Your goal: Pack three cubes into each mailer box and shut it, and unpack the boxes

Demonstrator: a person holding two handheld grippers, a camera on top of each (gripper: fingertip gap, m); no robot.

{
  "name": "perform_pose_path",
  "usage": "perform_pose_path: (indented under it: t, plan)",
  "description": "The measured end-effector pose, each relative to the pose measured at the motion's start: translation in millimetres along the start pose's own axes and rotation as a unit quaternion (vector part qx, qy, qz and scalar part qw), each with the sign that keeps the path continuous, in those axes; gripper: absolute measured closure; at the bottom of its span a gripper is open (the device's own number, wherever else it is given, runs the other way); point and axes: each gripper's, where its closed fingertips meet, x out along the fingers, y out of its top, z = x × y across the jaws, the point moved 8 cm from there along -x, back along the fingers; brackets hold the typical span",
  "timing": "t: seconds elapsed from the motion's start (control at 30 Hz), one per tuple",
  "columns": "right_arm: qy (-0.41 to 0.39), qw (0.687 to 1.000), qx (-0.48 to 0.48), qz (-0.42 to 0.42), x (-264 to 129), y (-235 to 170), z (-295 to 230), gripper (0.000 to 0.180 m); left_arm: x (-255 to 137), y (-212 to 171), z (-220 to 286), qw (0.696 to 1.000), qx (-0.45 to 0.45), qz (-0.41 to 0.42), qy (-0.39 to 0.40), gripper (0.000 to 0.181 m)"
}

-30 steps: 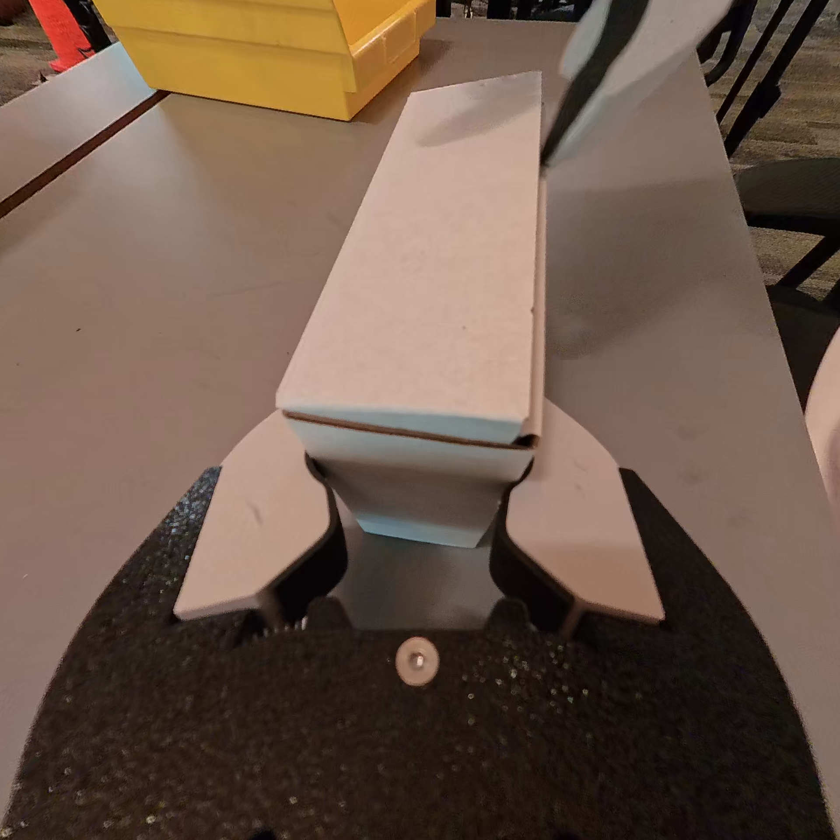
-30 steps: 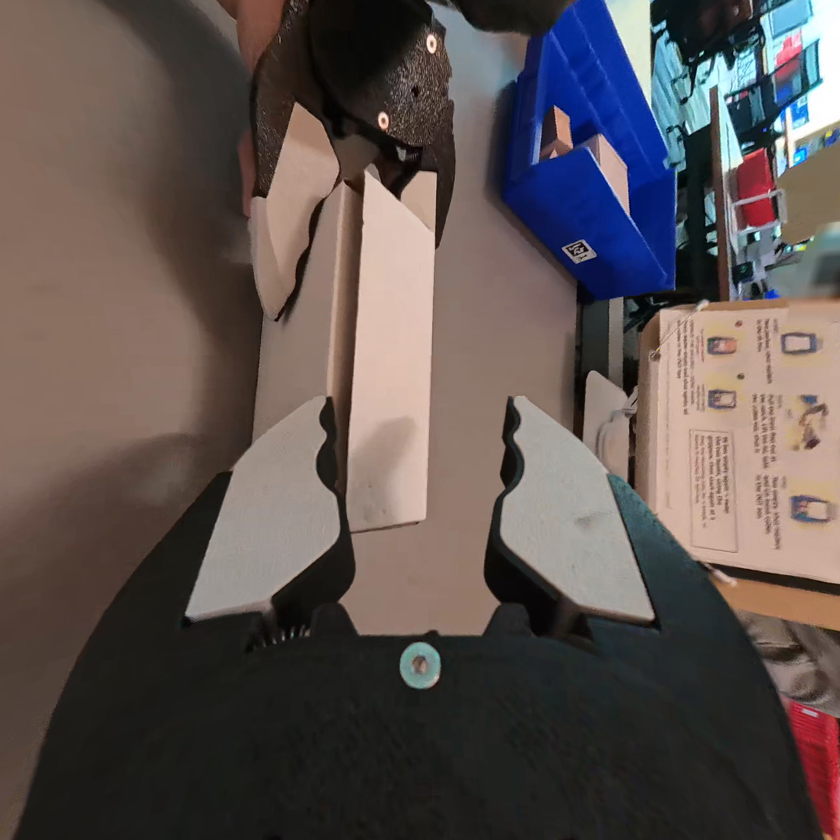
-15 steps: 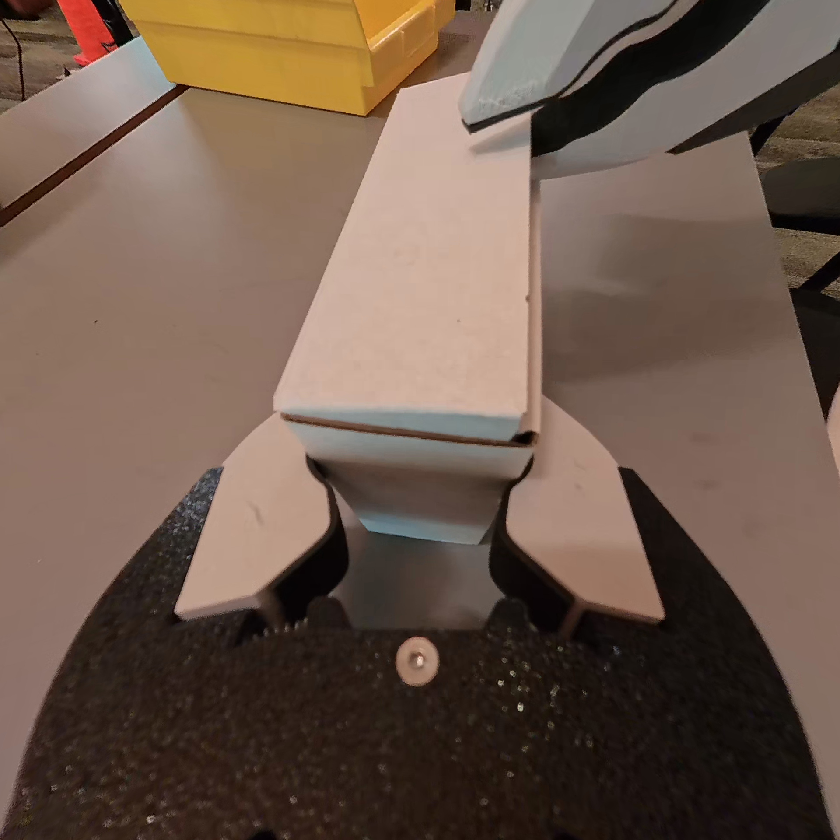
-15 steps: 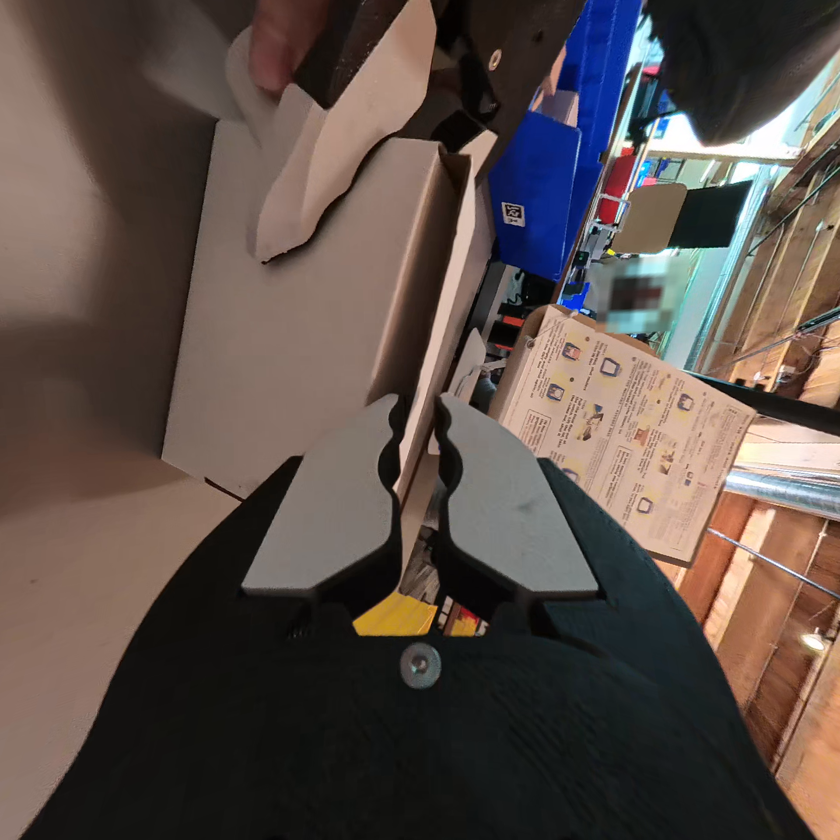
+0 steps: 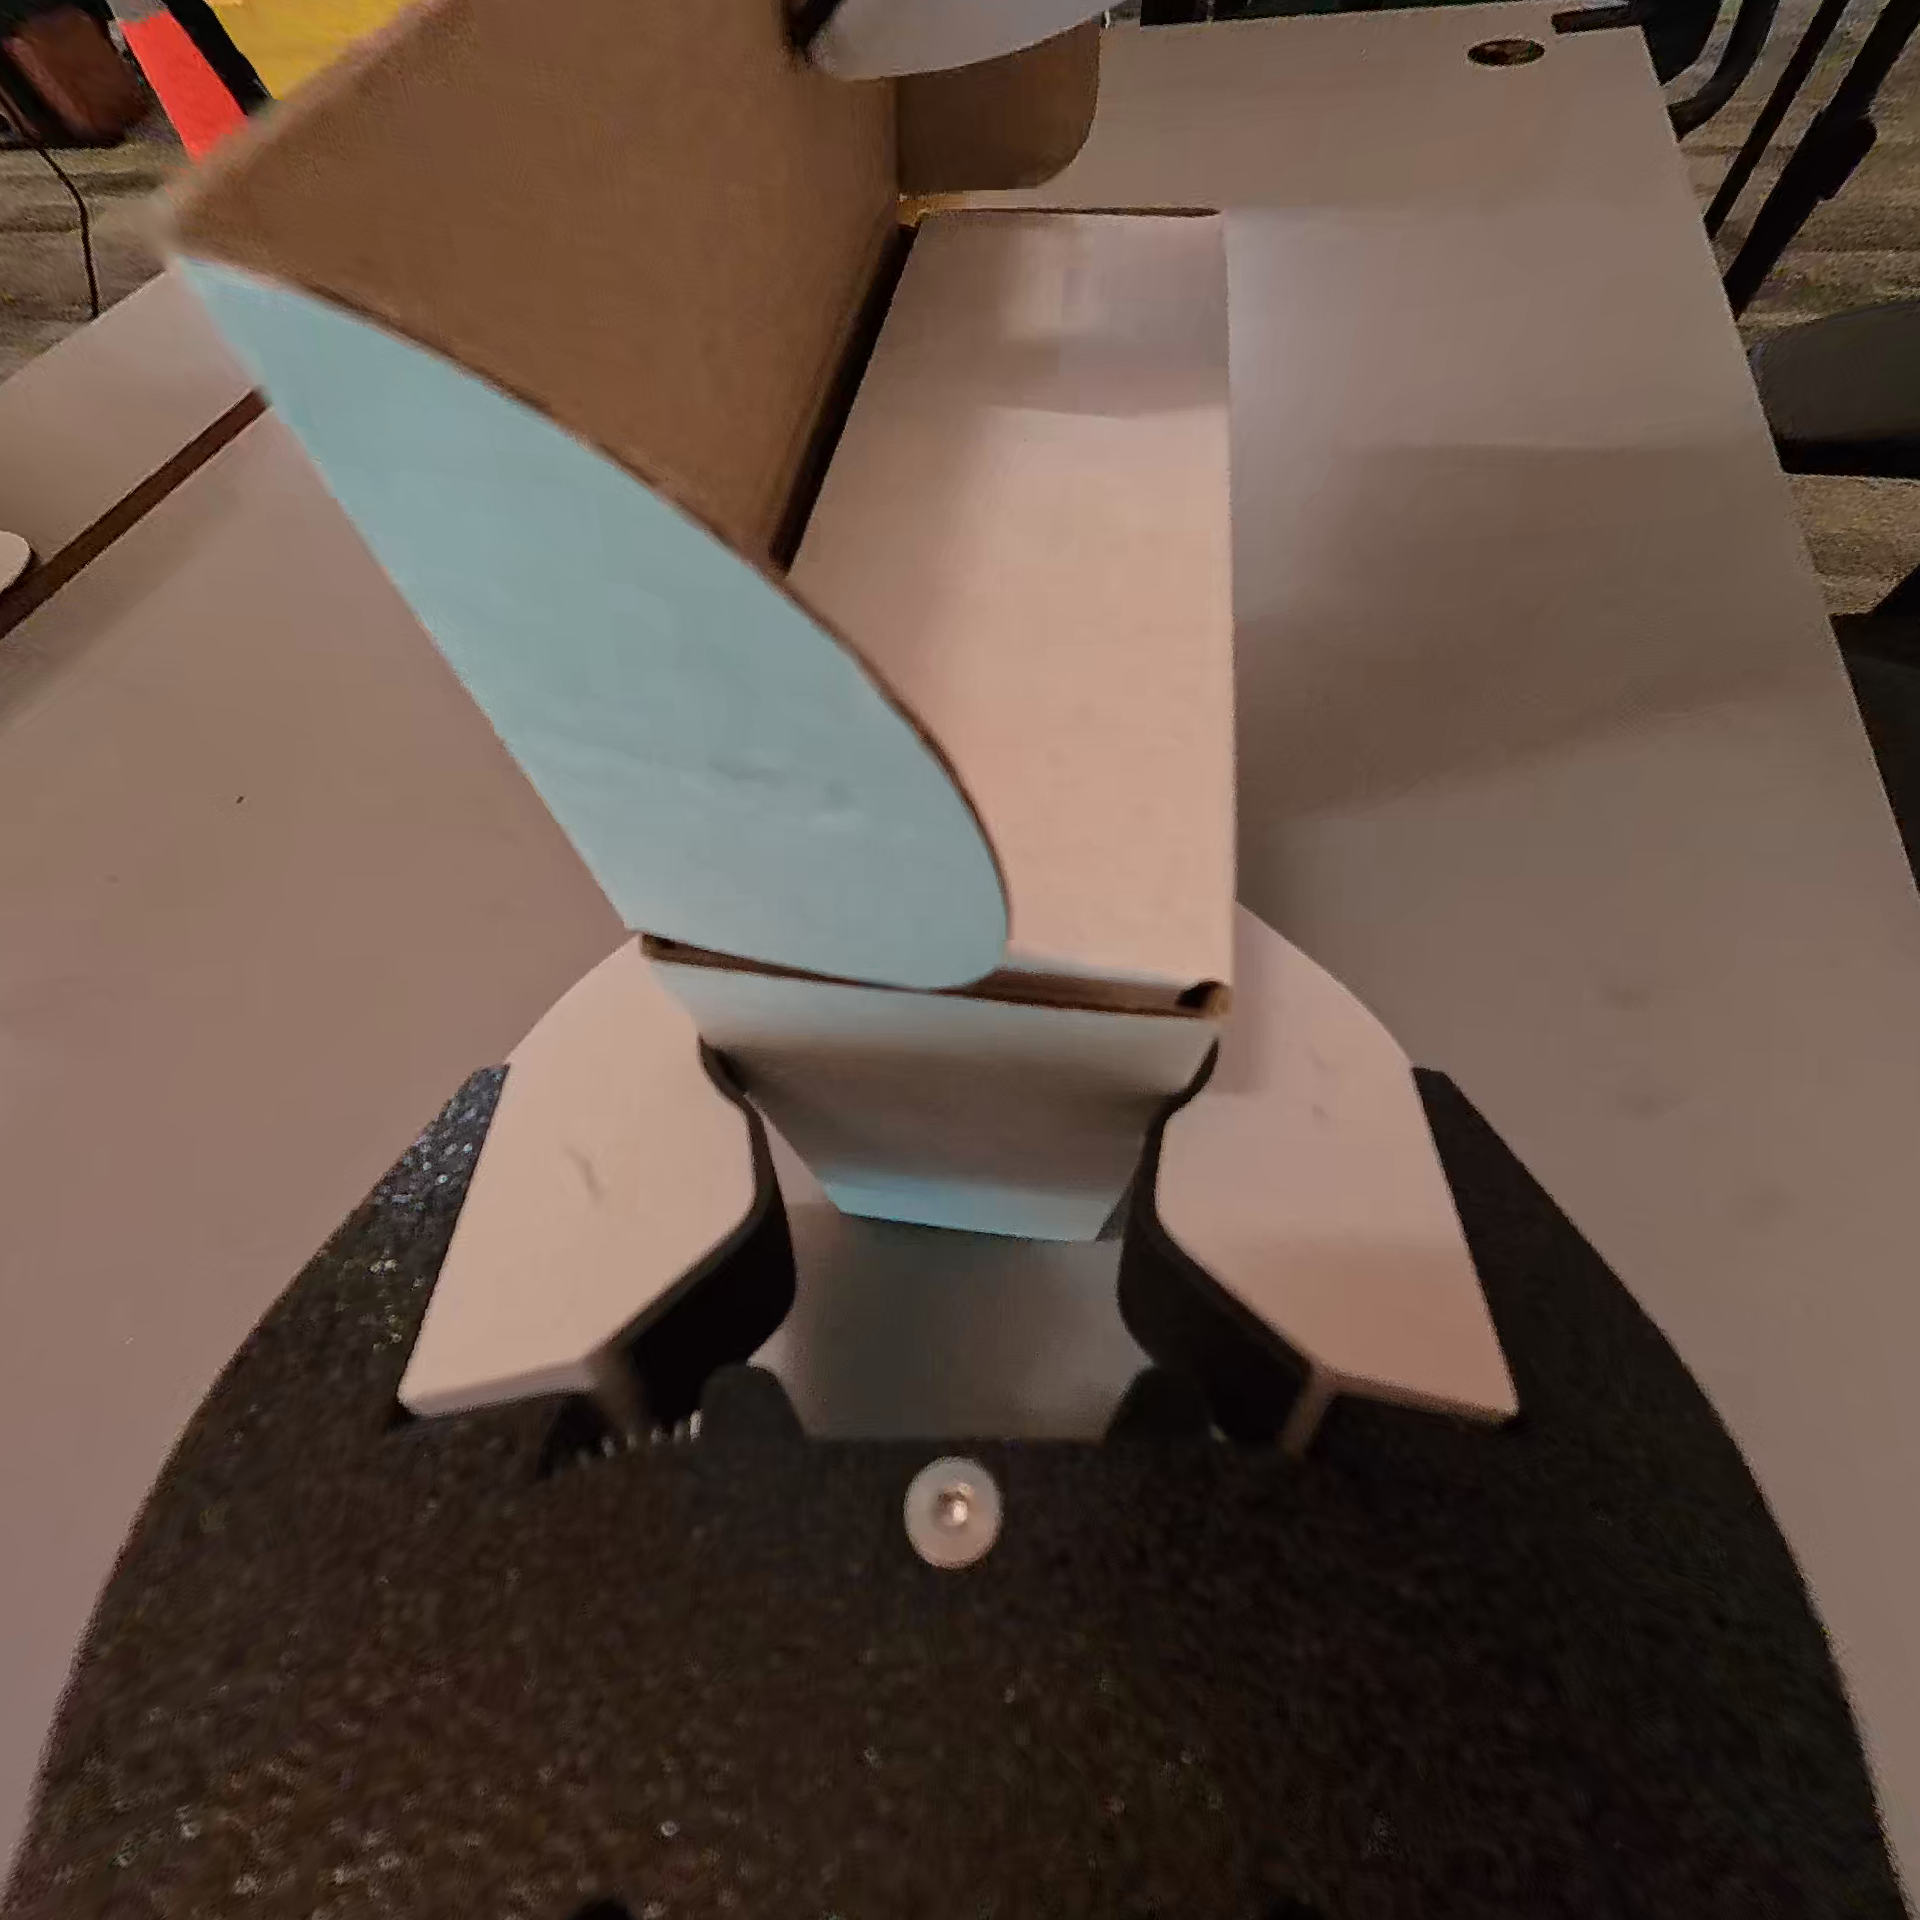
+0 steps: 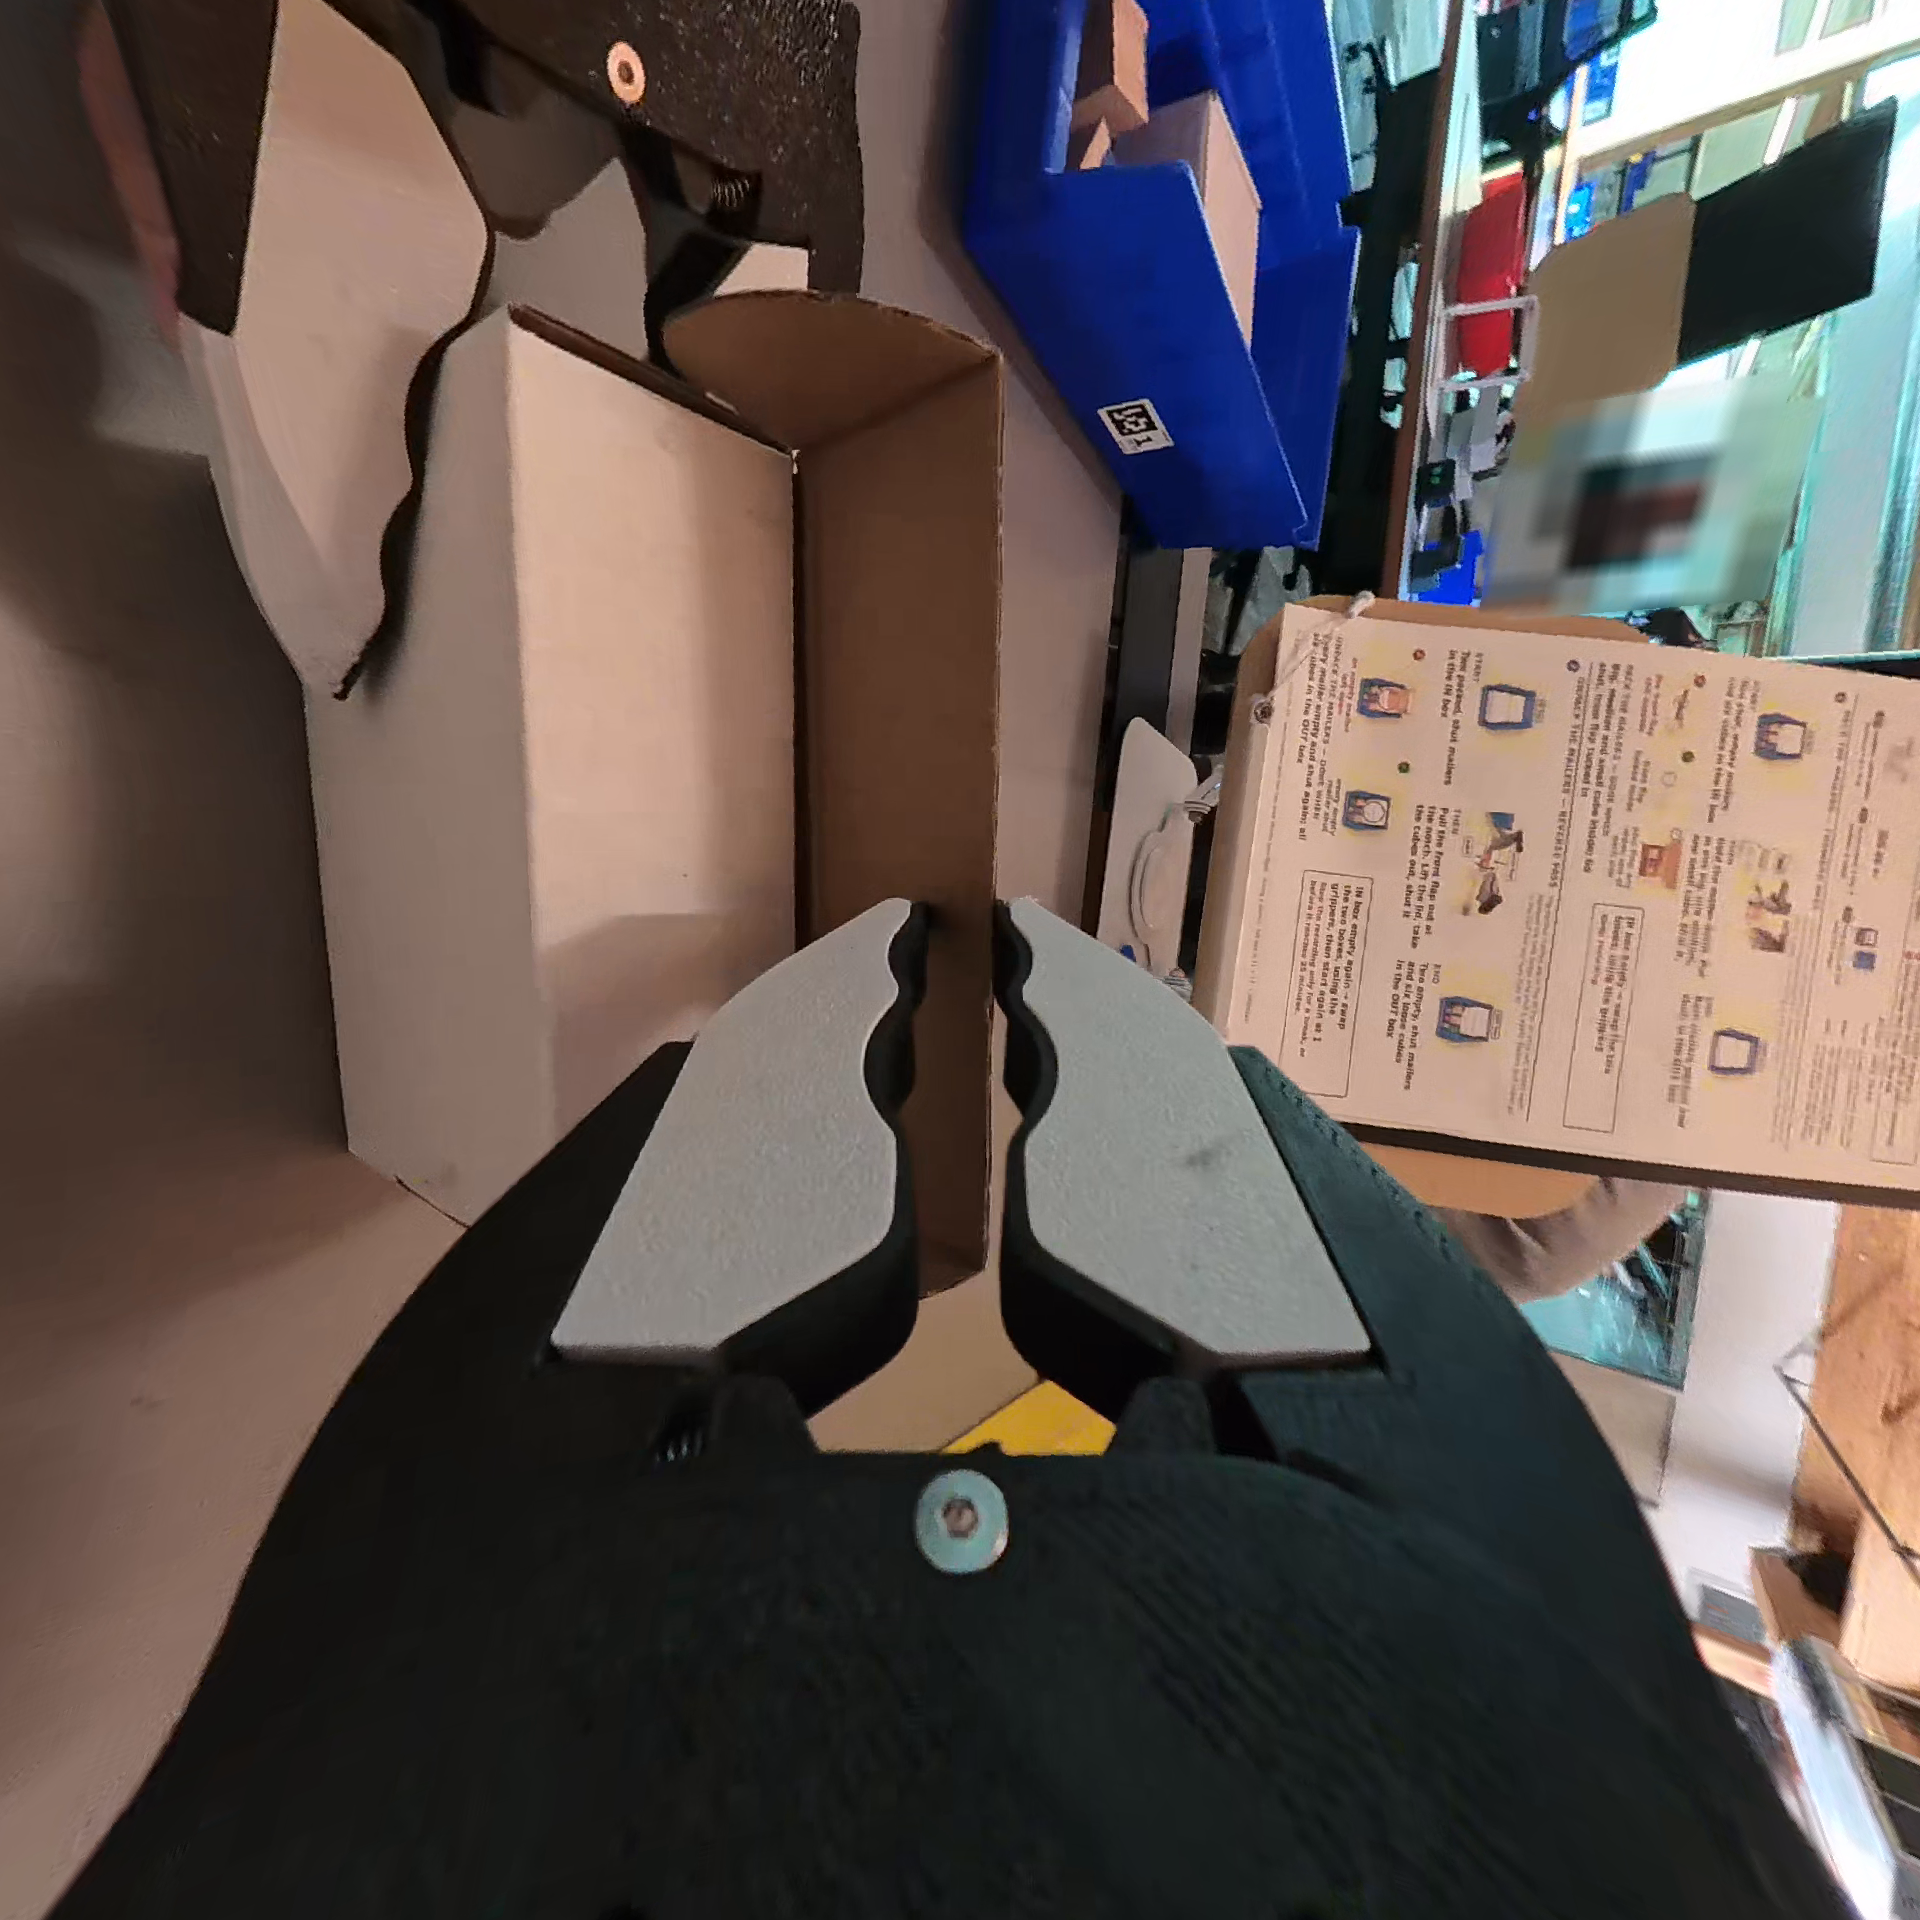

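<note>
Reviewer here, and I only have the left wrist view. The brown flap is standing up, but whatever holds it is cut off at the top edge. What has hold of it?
Observer: The right gripper is shut on the free edge of the front flap of the mailer box.
Operator: Is the inside exposed from that side?
Observer: No. The white lid lies over the box, so no cubes show.
Operator: Anything on the table that I am missing?
Observer: A blue bin stands beyond the box's far end.
</note>
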Motion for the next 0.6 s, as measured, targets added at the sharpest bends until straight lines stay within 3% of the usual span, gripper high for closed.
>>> perform_pose_path:
  t: [0.13, 0.27, 0.4, 0.5, 0.6]
  plan:
    - [0.108, 0.994, 0.018, -0.002, 7, -5, 4, 0.162, 0, 1, 1, 0.999, 0.036, 0.010, 0.014, 0.103]
    - [0.201, 0.977, 0.061, 0.027, 2, 2, 14, 0.178, -12, 1, -1, 0.978, 0.173, 0.035, 0.109, 0.103]
    - [0.161, 0.982, 0.093, -0.040, 9, 0, 25, 0.178, -38, 12, -13, 0.973, 0.141, 0.047, 0.176, 0.106]
    - [0.106, 0.980, 0.139, -0.094, 18, -9, 31, 0.178, -71, 22, -19, 0.960, 0.151, 0.070, 0.226, 0.123]
    - [0.106, 0.971, 0.181, -0.116, 23, -14, 29, 0.178, -88, 36, -8, 0.957, 0.184, 0.056, 0.217, 0.154]
